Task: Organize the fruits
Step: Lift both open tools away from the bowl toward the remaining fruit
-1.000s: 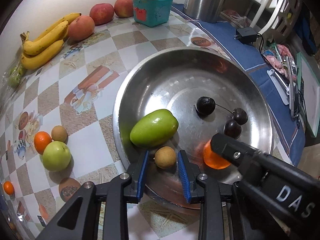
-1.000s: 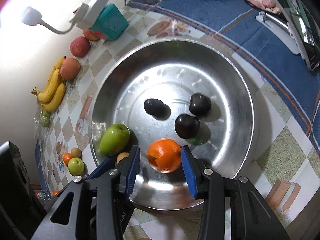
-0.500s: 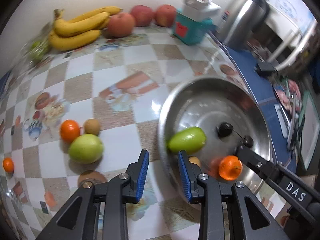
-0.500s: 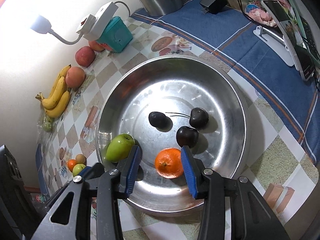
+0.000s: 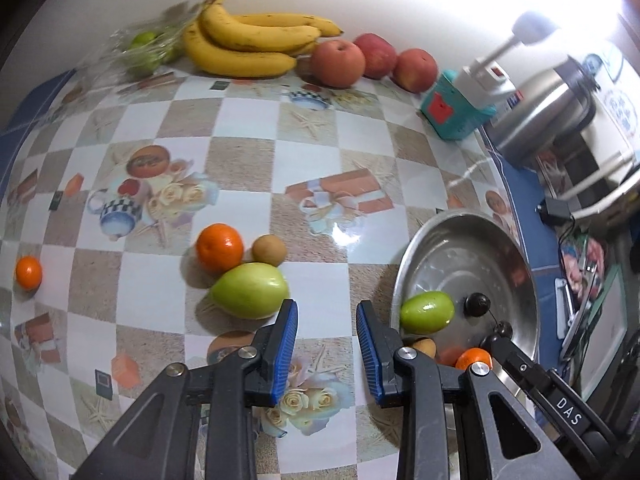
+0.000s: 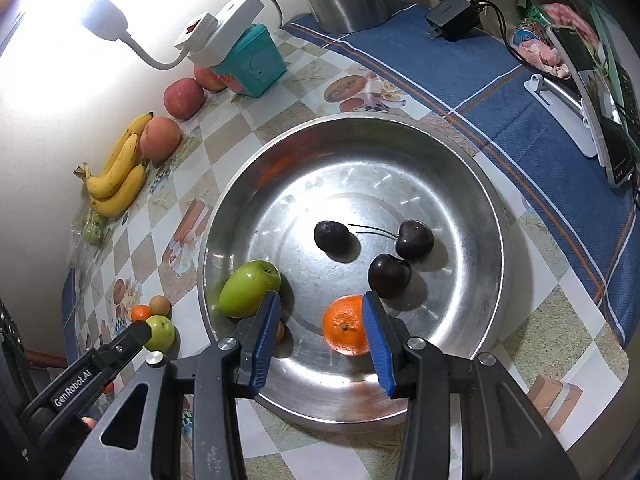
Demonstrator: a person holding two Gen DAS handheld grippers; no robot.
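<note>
The left tongs (image 5: 327,322) hang over the checkered tabletop (image 5: 248,168) with their blue pads apart and nothing between them. Just beyond their left pad lies a green apple (image 5: 250,290), with an orange (image 5: 219,247) and a small brown fruit (image 5: 269,249) touching or nearly touching it on its far side; a smaller orange (image 5: 28,273) sits well off to the left. The steel bowl (image 5: 520,264) stands to the right of these tongs. The right tongs (image 6: 320,322) hover above the bowl's near side, likewise released, gripping nothing. An orange in the bowl (image 6: 346,330) lies below them, partly behind the right pad. A second green apple (image 6: 249,288) rests just left of the left pad, and three dark cherries (image 6: 390,275) lie just beyond the tips. Bananas (image 5: 248,40) and red apples (image 5: 338,63) line the far wall.
</note>
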